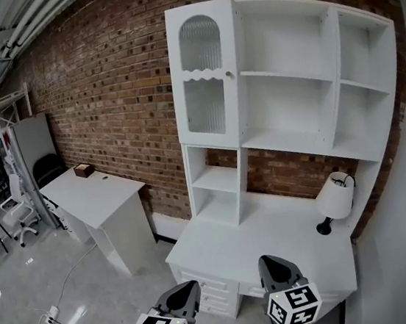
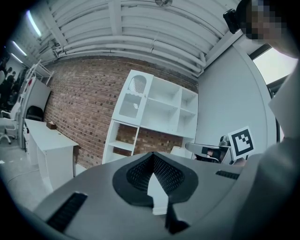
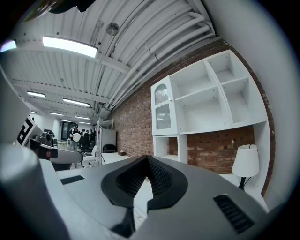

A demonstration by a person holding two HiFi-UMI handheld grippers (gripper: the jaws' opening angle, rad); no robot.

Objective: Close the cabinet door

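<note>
A tall white shelf unit [image 1: 297, 141] stands on a white desk [image 1: 272, 234] against the brick wall. Its cabinet door [image 1: 205, 76] with ribbed glass and a small knob [image 1: 230, 75] is at the upper left and looks about flush with the front; I cannot tell whether a gap remains. The door [image 2: 133, 96] also appears in the left gripper view, and the door [image 3: 164, 108] in the right gripper view. My left gripper [image 1: 183, 290] and right gripper [image 1: 272, 263] are held low in front of the desk, well short of the door. Both are shut and empty, pointing level.
A white table lamp [image 1: 334, 199] stands at the desk's right end. A second white desk [image 1: 92, 194] with a small brown box [image 1: 83, 169] is to the left along the wall. Office chairs [image 1: 20, 207] and cables on the glossy floor [image 1: 60, 317] lie further left.
</note>
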